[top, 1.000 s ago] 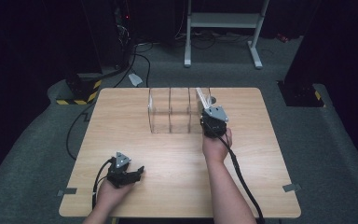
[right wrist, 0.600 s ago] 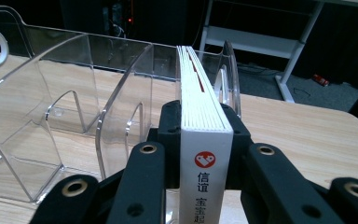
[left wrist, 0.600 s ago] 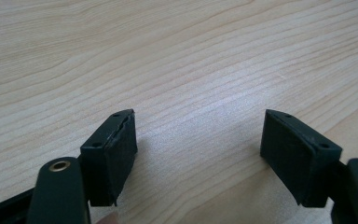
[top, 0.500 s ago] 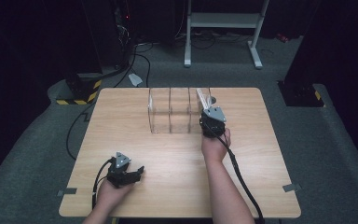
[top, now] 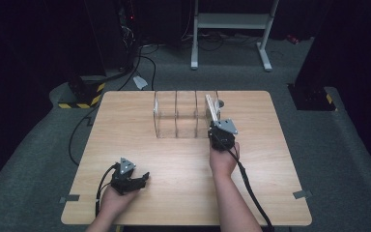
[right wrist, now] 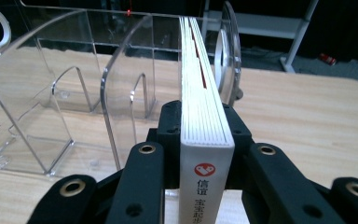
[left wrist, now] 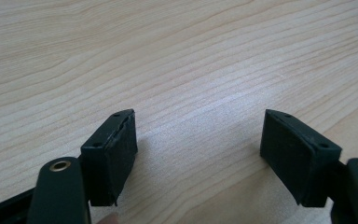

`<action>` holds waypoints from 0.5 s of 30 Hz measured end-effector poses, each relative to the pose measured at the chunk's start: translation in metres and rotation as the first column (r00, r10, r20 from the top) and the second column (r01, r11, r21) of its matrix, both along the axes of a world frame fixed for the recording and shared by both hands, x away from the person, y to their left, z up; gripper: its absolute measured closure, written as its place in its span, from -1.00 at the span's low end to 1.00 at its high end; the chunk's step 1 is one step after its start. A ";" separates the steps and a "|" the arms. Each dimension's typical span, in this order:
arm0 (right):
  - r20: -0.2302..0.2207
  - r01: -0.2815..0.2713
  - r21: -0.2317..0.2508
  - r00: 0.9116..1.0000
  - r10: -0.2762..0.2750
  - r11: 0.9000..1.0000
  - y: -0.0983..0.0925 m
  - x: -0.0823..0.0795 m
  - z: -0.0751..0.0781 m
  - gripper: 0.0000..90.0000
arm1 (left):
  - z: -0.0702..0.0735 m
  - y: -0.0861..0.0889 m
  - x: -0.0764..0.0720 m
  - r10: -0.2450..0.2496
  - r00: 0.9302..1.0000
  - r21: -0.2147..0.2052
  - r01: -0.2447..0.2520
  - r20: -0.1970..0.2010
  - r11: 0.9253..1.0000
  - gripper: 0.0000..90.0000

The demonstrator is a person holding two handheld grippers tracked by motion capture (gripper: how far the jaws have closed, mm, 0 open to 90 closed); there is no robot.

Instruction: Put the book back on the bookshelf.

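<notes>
R gripper [right wrist: 207, 140] fingers clamping white book [right wrist: 204, 107] at clear rack [top: 178, 113], L gripper [left wrist: 200, 154] fingers apart.

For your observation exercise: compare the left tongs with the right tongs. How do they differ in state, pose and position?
1. The left tongs are open with nothing between them; the right tongs are shut on a white book.
2. The left tongs sit low near the table's near edge; the right tongs reach the clear acrylic rack farther off.
Both have black jaws and are hand-held.
</notes>
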State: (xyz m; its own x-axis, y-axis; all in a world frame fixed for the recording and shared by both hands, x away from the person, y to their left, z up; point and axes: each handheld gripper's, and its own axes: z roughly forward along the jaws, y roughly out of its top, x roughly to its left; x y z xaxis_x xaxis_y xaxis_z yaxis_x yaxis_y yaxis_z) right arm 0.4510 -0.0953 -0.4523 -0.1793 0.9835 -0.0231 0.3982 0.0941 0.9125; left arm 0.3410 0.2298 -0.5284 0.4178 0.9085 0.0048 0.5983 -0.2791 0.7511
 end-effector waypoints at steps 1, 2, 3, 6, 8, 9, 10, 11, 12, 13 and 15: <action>-0.007 0.004 0.009 1.000 -0.004 1.000 -0.001 -0.001 -0.001 0.65 | 0.000 0.000 0.000 0.000 1.000 0.000 0.000 0.000 1.000 -0.40; -0.011 0.004 0.013 1.000 -0.004 1.000 -0.002 -0.001 -0.002 0.65 | 0.000 0.000 0.000 0.000 1.000 0.000 0.000 0.000 1.000 -0.40; -0.013 0.004 0.011 1.000 -0.004 1.000 -0.003 -0.002 -0.003 0.65 | 0.000 0.000 0.000 0.000 1.000 0.000 0.000 0.000 1.000 -0.40; -0.023 0.007 0.013 1.000 -0.007 1.000 -0.004 -0.004 -0.005 0.65 | 0.000 0.000 0.000 0.000 1.000 0.000 0.000 0.000 1.000 -0.40; -0.028 0.007 0.011 1.000 -0.007 1.000 -0.005 -0.004 -0.007 0.65 | 0.000 0.000 0.000 0.000 1.000 0.000 0.000 0.000 1.000 -0.40; -0.031 0.009 0.012 0.999 -0.008 1.000 -0.005 -0.004 -0.008 0.64 | 0.000 0.000 0.000 0.000 1.000 0.000 0.000 0.000 1.000 -0.40; -0.027 0.011 0.017 1.000 -0.011 1.000 -0.005 -0.005 -0.009 0.64 | 0.000 0.000 0.000 0.000 1.000 0.001 0.000 -0.001 1.000 -0.40; -0.028 0.013 0.017 1.000 -0.012 1.000 -0.006 -0.006 -0.009 0.64 | 0.000 0.000 0.000 0.001 1.000 0.001 -0.001 0.000 1.000 -0.40; -0.029 0.014 0.019 0.999 -0.014 1.000 -0.006 -0.006 -0.009 0.63 | 0.000 0.000 0.000 0.001 1.000 0.001 -0.001 0.000 1.000 -0.39; -0.031 0.013 0.025 0.999 -0.012 1.000 -0.006 -0.005 -0.008 0.61 | 0.000 0.000 0.000 0.001 1.000 0.000 -0.001 0.000 1.000 -0.40; -0.030 0.006 0.029 1.000 -0.005 1.000 -0.007 -0.005 -0.008 0.58 | 0.000 0.000 0.000 0.000 1.000 0.001 0.000 0.000 1.000 -0.40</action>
State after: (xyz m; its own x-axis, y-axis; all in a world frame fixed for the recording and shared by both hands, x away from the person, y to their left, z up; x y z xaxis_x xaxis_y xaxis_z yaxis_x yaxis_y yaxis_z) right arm 0.4460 -0.1019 -0.4604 -0.1744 0.9846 0.0107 0.4258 0.0657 0.9024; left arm 0.3408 0.2297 -0.5284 0.4174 0.9087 0.0056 0.5984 -0.2795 0.7509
